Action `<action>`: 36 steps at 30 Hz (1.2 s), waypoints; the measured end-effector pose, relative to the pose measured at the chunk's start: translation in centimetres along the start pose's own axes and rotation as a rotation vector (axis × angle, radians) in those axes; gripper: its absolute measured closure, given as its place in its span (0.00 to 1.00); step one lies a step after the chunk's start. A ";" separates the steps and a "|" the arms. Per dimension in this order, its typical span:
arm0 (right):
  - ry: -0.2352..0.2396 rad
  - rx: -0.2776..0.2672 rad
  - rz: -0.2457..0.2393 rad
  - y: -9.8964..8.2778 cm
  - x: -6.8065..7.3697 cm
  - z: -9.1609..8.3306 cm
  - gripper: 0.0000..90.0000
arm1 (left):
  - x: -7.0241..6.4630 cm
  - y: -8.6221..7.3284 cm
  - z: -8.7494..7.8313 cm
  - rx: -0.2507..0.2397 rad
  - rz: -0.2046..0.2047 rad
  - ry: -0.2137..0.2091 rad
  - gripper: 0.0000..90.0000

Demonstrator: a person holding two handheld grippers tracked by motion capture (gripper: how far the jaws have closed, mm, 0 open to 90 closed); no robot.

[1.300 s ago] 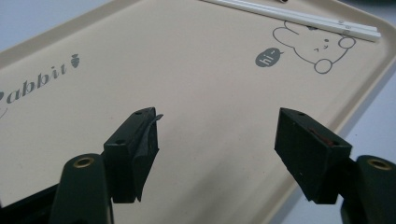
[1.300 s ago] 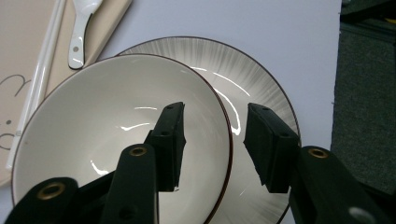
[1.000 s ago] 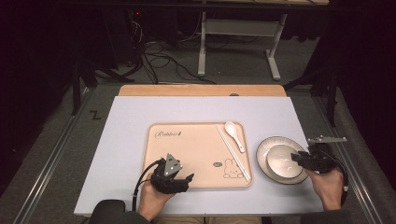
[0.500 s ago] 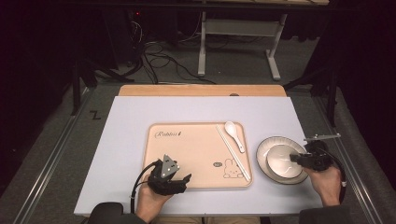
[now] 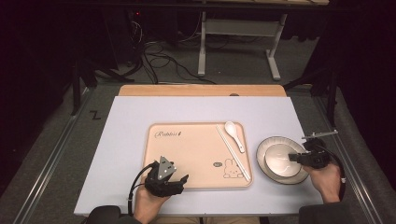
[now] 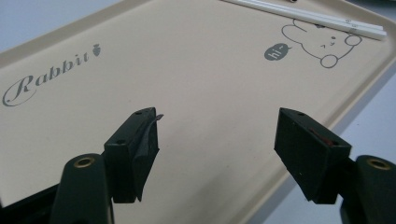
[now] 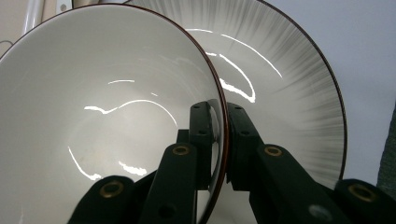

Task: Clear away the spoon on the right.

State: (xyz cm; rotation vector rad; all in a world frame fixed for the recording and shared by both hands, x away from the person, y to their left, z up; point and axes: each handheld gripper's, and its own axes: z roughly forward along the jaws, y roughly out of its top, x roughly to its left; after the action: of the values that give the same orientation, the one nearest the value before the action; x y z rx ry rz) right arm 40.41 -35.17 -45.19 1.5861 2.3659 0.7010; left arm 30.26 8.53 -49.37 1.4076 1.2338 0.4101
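Observation:
A white bowl (image 5: 279, 158) sits inside a grey-streaked plate (image 5: 261, 151) on the table's right. My right gripper (image 5: 295, 157) reaches in from the right. Its jaws have just been closing, and in the right gripper view they are shut on the bowl's (image 7: 102, 107) brown-edged rim, one pad inside and one outside, with the plate (image 7: 289, 84) behind my right gripper (image 7: 218, 121). My left gripper (image 5: 180, 182) hovers over the front left corner of the beige rabbit tray (image 5: 196, 149). In the left gripper view, my left gripper (image 6: 217, 135) stands open with nothing between its jaws above the tray (image 6: 196, 70).
White chopsticks (image 5: 232, 153) and a white spoon (image 5: 233, 133) lie on the tray's right side; the chopsticks (image 6: 327, 21) also show in the left gripper view. The pale table top (image 5: 126, 140) has bare room left of the tray. Dark floor, cables and a metal stand lie beyond.
The right gripper has edged slightly left onto the bowl's rim. The left hand and gripper have stayed where they were.

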 end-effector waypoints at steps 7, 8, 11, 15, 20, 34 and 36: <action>0.001 -0.038 -0.005 -0.1 0.3 -0.5 0.93 | 0.0 0.0 0.1 0.000 0.001 -0.005 0.34; 0.000 -0.044 -0.006 -0.1 0.3 -0.5 0.93 | 0.0 0.0 0.1 0.004 0.007 -0.005 0.34; -0.002 -0.055 -0.015 0.0 0.6 -0.7 0.93 | 0.0 0.0 0.4 0.012 0.002 -0.005 0.34; 0.017 -0.086 -0.003 -0.1 0.6 -1.1 0.93 | -0.1 -0.1 0.7 0.020 0.008 -0.013 0.34; 0.020 -0.113 0.004 -0.4 0.7 -1.7 0.93 | 0.0 0.1 1.0 0.012 0.008 -0.005 0.34; 0.026 -0.142 0.048 -2.1 1.1 -3.4 0.93 | -0.5 0.2 2.8 0.050 0.014 -0.041 0.34; 0.024 -0.144 0.050 -2.3 1.3 -3.5 0.93 | -0.6 0.2 2.9 0.058 0.016 -0.050 0.34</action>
State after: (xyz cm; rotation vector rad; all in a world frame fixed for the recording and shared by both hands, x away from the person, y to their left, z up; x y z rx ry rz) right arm 36.58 -35.62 -43.20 1.5893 2.2432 0.8842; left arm 32.50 6.57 -49.81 1.4689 1.2027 0.3504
